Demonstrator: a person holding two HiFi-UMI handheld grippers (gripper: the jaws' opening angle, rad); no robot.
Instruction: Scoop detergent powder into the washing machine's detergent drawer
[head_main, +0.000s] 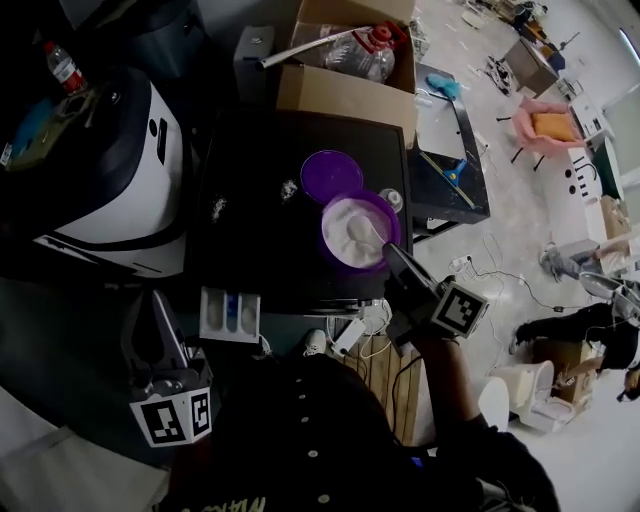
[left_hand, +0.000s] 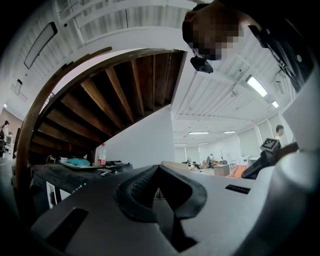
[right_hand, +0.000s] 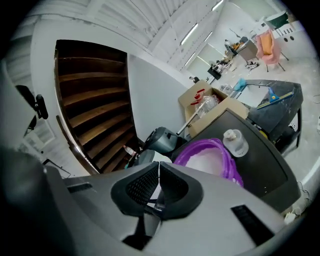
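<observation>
Powder (head_main: 345, 242) filled the purple tub (head_main: 324, 226) at the black table's (head_main: 250, 235) near right. The right gripper (head_main: 393, 252) clamped a scoop (head_main: 374, 236) in it. The detergent drawer (head_main: 229, 315) sat near left, beside the closed, empty left gripper (head_main: 156, 315).

Two claws (head_main: 158, 305) (head_main: 392, 252), one purple tub of powder (head_main: 325, 225), one purple lid (head_main: 331, 175), one detergent drawer (head_main: 207, 316), one cardboard box (head_main: 340, 95).

Round purple plastic tub (head_main: 340, 255) of white powder (head_main: 350, 232) with a white plastic scoop (head_main: 379, 239). A flat round lid (head_main: 331, 175) (same purple) lies on the black desk (head_main: 250, 210). The rectangular detergent drawer (head_main: 229, 315) is white and bluish.
</observation>
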